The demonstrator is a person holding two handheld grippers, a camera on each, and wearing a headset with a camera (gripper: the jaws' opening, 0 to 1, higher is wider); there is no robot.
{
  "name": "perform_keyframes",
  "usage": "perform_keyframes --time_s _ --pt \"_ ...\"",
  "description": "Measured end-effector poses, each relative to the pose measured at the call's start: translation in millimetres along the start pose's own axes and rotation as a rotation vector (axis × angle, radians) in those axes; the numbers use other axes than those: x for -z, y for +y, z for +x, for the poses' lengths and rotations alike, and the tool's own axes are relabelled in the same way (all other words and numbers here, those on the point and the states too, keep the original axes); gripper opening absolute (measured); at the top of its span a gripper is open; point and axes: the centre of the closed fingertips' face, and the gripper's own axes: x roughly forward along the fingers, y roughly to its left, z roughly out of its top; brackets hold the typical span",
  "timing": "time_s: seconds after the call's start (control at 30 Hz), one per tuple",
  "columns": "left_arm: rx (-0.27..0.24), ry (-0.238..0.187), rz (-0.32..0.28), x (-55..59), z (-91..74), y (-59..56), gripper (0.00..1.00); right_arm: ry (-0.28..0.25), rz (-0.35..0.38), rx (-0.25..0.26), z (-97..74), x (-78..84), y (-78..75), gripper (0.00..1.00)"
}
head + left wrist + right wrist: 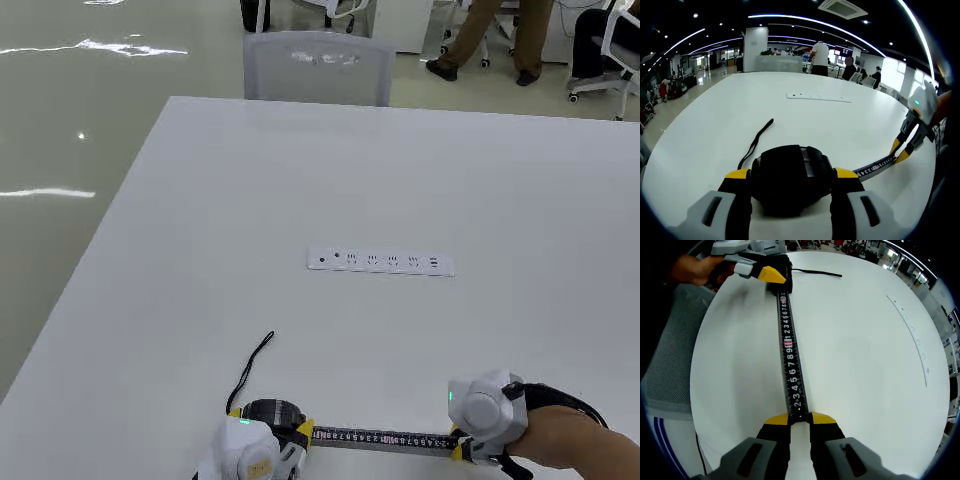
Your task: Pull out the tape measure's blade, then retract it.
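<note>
White counter (400,170) wide. Power strip (380,262) mid-counter. Black tape measure (272,412) at 7 o'clock from strip, left hand-held gripper (791,175) clamped on it. Blade (790,355) out toward 3 o'clock, right hand-held gripper (800,419) pinching its tip. Strap (250,370) trails toward 1 o'clock.

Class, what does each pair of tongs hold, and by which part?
The left tongs clamp the tape measure case by its sides; the right tongs pinch the blade at its free end.
</note>
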Motion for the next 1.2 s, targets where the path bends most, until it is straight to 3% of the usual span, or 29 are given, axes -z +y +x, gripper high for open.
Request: perform_keyframes --time_s 0.2,1.2 --pt "0.004 0.0 0.003 4.7 6.3 2.7 0.59 0.001 -0.001 -0.001 2.4 0.9 -1.3 0.14" --pt "0.022 0.007 0.001 -0.7 0.9 -1.2 0.59 -0.007 -0.001 -0.001 4.3 -8.6 -0.7 0.14"
